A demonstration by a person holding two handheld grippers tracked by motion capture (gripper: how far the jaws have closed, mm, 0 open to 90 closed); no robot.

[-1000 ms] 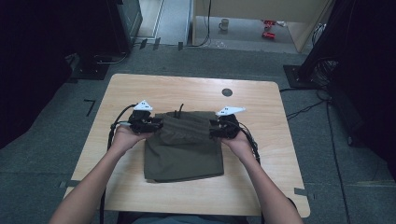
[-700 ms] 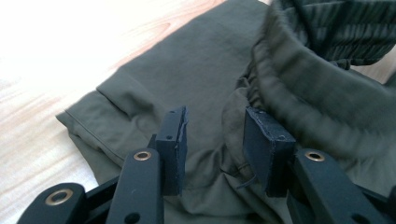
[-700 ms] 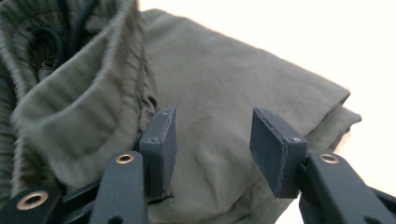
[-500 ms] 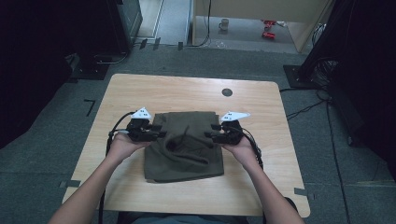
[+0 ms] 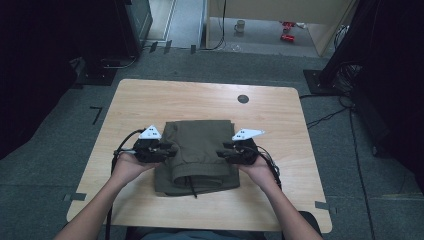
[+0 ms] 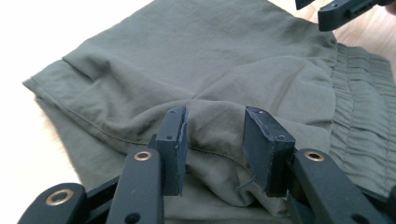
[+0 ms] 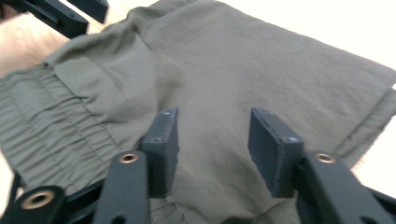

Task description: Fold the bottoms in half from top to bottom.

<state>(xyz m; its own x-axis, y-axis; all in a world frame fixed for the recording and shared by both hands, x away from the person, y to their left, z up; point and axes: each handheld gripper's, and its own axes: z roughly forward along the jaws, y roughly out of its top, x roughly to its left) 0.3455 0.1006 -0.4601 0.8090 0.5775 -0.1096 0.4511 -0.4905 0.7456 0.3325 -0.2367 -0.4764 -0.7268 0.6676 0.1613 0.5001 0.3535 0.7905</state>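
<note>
Olive shorts (image 5: 199,154) on table (image 5: 150,97), between left tool (image 5: 169,150) and right tool (image 5: 223,153).

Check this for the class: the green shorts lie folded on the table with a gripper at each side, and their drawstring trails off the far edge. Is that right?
One thing is wrong: the drawstring trails off the near edge of the shorts, toward the person, as the high view shows. The rest holds: the shorts lie folded on the table, with the left gripper and the right gripper at their sides.
</note>
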